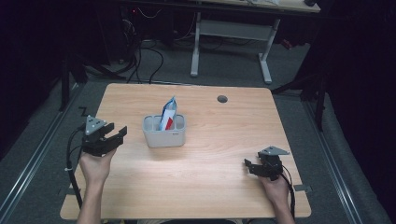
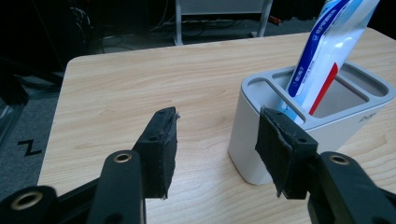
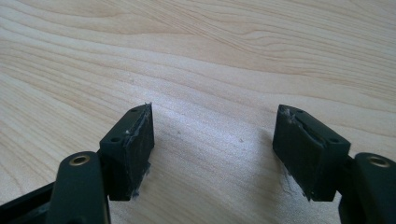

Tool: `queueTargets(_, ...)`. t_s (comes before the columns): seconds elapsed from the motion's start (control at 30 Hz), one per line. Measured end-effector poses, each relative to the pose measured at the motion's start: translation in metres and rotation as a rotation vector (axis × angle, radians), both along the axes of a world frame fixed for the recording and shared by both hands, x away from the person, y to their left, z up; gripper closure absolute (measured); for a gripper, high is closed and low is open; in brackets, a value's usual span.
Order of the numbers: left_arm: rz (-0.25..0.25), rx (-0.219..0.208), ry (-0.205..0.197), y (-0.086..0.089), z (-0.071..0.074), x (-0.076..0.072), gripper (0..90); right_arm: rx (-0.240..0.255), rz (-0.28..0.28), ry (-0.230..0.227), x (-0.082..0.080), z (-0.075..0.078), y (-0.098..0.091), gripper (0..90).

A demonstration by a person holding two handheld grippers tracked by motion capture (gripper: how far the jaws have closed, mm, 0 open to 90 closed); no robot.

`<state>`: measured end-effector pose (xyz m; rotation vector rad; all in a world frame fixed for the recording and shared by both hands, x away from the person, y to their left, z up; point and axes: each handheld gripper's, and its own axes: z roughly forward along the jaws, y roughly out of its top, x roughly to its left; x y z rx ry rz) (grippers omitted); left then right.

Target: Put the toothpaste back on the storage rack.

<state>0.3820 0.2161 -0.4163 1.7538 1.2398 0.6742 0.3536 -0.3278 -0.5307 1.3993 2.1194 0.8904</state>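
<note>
A white and grey holder (image 1: 164, 131) with several compartments stands mid-table, and a blue, white and red tube (image 1: 168, 113) leans upright in it. In the left gripper view the holder (image 2: 280, 140) is just ahead on the right with the tube (image 2: 327, 42) rising out of it. My left gripper (image 1: 117, 134) hangs open a little left of the holder, nothing between its jaws (image 2: 217, 149). My right gripper (image 1: 249, 166) is open near the table's front right, above bare wood (image 3: 215, 144).
The wooden table (image 1: 224, 140) has a round cable hole (image 1: 222, 99) at the back right. Behind it stand a white desk frame (image 1: 231, 32) and dark cables on the floor. A rail runs along the left side.
</note>
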Motion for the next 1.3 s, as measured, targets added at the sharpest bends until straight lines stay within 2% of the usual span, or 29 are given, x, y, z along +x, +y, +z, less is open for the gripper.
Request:
queueTargets(0.5,0.001,-0.003,0.012,0.002,-0.008,-0.005,48.0,0.000,0.000,0.000,0.000,0.000,0.000,29.3)
queueTargets(1.3,-0.016,0.009,0.057,-0.001,-0.025,-0.009,46.0,0.000,0.000,0.000,0.000,0.000,0.000,29.3)
